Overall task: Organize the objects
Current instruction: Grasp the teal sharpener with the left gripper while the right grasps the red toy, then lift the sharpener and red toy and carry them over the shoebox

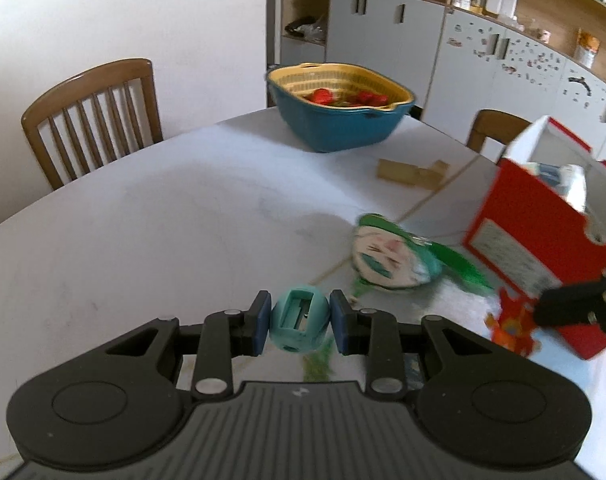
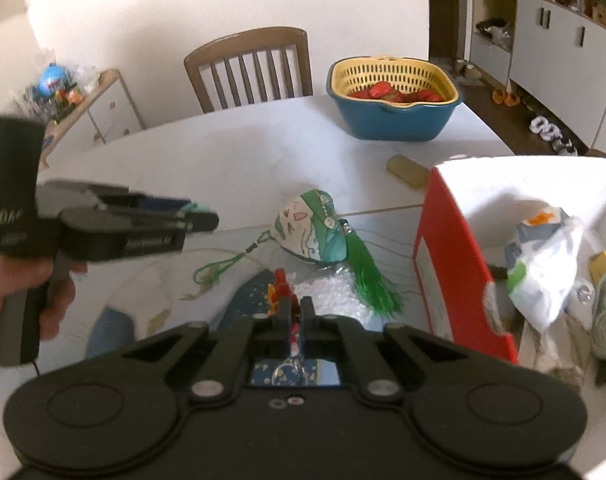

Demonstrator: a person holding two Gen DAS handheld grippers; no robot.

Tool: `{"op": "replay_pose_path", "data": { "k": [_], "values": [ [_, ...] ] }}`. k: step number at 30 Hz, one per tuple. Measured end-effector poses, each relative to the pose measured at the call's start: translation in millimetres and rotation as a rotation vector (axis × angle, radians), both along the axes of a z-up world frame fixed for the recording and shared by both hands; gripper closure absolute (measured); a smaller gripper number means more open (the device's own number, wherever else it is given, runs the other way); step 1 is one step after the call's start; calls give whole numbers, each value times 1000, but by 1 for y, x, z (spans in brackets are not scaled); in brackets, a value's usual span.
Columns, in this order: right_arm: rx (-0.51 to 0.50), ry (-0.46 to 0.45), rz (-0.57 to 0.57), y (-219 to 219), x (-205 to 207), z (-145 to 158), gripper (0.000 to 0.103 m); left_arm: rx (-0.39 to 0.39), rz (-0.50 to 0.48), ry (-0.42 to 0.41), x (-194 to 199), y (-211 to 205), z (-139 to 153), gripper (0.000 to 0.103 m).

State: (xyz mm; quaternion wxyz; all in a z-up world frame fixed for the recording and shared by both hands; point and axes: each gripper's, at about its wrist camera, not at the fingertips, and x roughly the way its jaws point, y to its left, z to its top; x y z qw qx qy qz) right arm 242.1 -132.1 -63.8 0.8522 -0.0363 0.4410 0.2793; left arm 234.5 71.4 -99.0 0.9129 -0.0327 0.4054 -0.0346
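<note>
My left gripper (image 1: pixel 300 322) is shut on a small teal pencil sharpener (image 1: pixel 300 320), its blue pads pressing both sides, and holds it above the white table (image 1: pixel 143 220). In the right wrist view that gripper (image 2: pixel 199 214) comes in from the left, held by a hand (image 2: pixel 23 292). My right gripper (image 2: pixel 297 308) is shut on a small red-orange figure (image 2: pixel 281 286), which is also visible in the left wrist view (image 1: pixel 513 326). An open red box (image 2: pixel 447 264) stands just to the right of it. A green tasselled sachet (image 2: pixel 311 228) lies on the table between the grippers.
A blue bowl with a yellow strainer of strawberries (image 1: pixel 339 120) stands at the far edge. Wooden blocks (image 1: pixel 411 172) lie near it. Inside the red box (image 1: pixel 543 232) are a white plastic bag (image 2: pixel 543 264) and other items. A wooden chair (image 1: pixel 91 116) stands behind the table.
</note>
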Motion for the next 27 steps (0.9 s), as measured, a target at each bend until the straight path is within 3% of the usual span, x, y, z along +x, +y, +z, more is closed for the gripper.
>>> {"op": "replay_pose_path", "data": {
  "k": [13, 27],
  "values": [
    [88, -4, -37, -56, -13, 65, 101, 38, -68, 18, -36, -56, 65, 72],
    [141, -74, -63, -131, 3, 112, 101, 86, -153, -7, -30, -142, 123, 72]
  ]
}}
